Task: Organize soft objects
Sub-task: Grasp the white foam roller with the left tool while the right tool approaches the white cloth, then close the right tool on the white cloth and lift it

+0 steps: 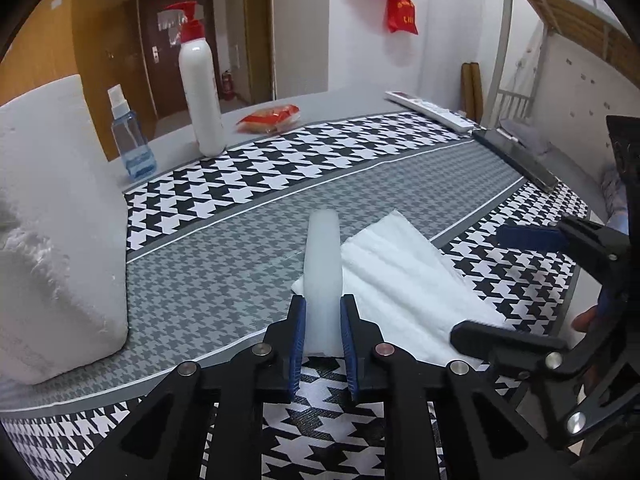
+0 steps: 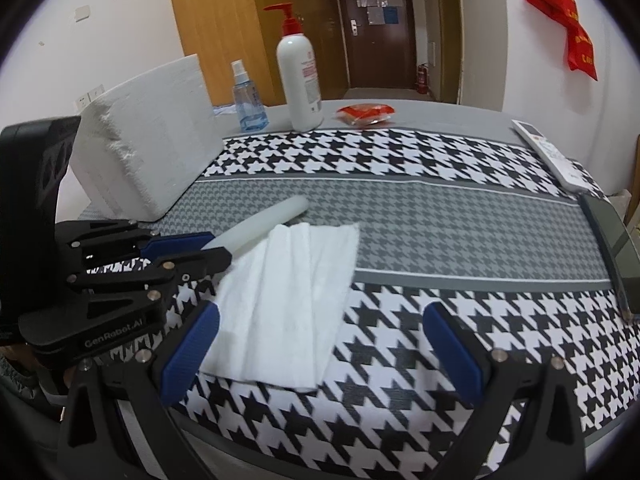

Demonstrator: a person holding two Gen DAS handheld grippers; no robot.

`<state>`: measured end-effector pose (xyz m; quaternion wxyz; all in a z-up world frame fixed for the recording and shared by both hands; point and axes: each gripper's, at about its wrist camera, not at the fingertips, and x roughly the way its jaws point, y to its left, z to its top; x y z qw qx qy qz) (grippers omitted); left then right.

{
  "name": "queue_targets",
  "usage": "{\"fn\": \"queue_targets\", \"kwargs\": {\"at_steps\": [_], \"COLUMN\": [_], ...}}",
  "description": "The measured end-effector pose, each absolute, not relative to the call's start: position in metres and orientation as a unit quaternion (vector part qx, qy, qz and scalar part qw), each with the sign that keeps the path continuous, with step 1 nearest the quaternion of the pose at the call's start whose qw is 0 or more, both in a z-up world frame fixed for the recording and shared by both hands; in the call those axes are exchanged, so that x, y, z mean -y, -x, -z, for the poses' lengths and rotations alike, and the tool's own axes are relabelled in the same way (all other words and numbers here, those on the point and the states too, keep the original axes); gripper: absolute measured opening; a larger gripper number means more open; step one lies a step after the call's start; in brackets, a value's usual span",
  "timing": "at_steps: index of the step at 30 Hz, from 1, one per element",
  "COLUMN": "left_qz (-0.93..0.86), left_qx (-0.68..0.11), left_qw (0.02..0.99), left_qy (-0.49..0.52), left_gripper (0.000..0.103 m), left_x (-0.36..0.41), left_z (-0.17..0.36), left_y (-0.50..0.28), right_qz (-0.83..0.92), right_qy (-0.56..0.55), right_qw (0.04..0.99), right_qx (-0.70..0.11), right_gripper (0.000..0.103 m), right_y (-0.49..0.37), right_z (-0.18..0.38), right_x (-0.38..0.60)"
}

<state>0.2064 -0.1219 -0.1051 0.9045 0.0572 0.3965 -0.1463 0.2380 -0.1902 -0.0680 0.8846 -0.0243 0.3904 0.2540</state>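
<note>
A pale, translucent soft rod [image 1: 322, 264] lies on the houndstooth tablecloth [image 1: 248, 216]. My left gripper [image 1: 323, 300] is shut on its near end, and the blue pads press both sides. The rod's far end points away across the grey band. Beside it on the right lies a white folded cloth [image 1: 408, 280], flat on the table. In the right wrist view the rod [image 2: 264, 222] runs along the cloth's [image 2: 288, 304] far left edge, with the left gripper [image 2: 216, 250] on it. My right gripper [image 2: 320, 316] stands open over the cloth's near part with nothing gripped.
A big white foam block [image 2: 152, 148] stands at the left. Behind it are a small blue spray bottle [image 2: 248, 100], a tall white pump bottle [image 2: 300, 80] and a red packet [image 2: 365, 113]. A white remote [image 2: 552, 156] and a dark flat device [image 2: 616, 248] lie along the right edge.
</note>
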Motion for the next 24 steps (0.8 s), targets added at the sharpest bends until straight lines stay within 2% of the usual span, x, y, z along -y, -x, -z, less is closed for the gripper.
{"fn": "queue_targets", "kwargs": {"at_steps": [12,14,17,22,24], "left_qz": [0.145,0.144,0.138,0.143,0.144], "left_qx": [-0.391,-0.391,-0.394,-0.388,-0.388], "left_qw": [0.908,0.908,0.908,0.91,0.91], "left_qy": [-0.042,-0.041,-0.038,-0.034,-0.034], "left_gripper": [0.019,0.019,0.019,0.019,0.019], "left_x": [0.109,0.107,0.102,0.099,0.098], "left_z": [0.104,0.104,0.105,0.103,0.103], "left_y": [-0.206,-0.206,-0.208,-0.204,-0.203], "right_qz": [-0.245,-0.244,-0.238,-0.235,-0.237], "right_qy": [0.059,0.067,0.084,0.1,0.103], "right_qw": [0.88,0.88,0.877,0.875,0.875], "right_qx": [-0.404,-0.402,-0.408,-0.412,-0.41], "right_gripper": [0.101,0.097,0.082,0.081,0.077], "right_y": [-0.239,-0.239,-0.242,-0.243,-0.242], "right_z": [0.077,0.076,0.078,0.082,0.081], "right_x": [0.17,0.167,0.16,0.154,0.153]}}
